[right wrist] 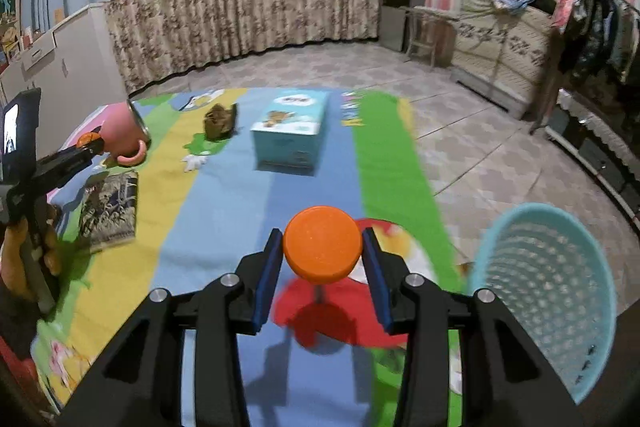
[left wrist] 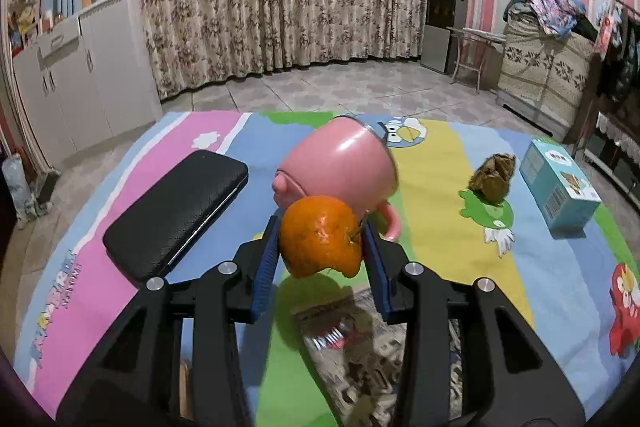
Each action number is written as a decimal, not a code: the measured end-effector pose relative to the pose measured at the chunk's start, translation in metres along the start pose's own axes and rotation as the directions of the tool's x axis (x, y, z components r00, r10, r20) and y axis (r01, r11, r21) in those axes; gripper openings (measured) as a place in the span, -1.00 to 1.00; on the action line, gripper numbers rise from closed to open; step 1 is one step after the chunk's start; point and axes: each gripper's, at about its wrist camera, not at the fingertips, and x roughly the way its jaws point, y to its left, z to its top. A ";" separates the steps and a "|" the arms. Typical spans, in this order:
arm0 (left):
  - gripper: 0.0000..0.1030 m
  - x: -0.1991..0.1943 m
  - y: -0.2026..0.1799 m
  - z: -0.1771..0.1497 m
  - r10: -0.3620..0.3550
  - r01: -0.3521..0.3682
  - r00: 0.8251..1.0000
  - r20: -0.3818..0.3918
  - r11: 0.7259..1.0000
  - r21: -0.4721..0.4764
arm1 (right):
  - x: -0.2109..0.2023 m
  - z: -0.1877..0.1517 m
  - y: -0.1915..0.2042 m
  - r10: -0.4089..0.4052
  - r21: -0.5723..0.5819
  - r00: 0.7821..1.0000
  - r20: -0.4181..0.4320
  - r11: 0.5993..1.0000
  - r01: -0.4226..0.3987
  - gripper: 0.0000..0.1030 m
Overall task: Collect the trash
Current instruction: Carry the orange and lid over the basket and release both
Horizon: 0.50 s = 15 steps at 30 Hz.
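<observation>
A: Why is the left gripper [left wrist: 320, 247] up off the cartoon play mat [left wrist: 448, 195]?

B: Its blue pads are clamped on a piece of orange peel [left wrist: 320, 237], lifted just in front of the tipped pink mug [left wrist: 340, 167]. It looks like trash on its way out.

A: And the right gripper [right wrist: 322, 259]?

B: Its fingers are closed on an orange bottle cap [right wrist: 323, 245], held above the mat, with the teal mesh basket [right wrist: 548, 291] near on its right. I judge that's the bin, hence the carry. A crumpled brown wrapper [left wrist: 493, 177] is lying by the tissue box [left wrist: 558, 183], uncollected.
</observation>
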 end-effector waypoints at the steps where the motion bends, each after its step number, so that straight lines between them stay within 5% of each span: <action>1: -0.24 -0.004 -0.003 0.001 -0.003 0.003 1.000 0.002 1.000 0.002 | -0.006 -0.002 -0.008 -0.003 0.015 1.000 0.010 1.000 0.002 -0.22; 15: -0.24 -0.093 -0.099 0.005 -0.174 0.168 0.981 0.085 0.983 0.067 | -0.039 -0.004 -0.087 -0.076 0.144 0.992 0.105 0.988 0.061 -0.22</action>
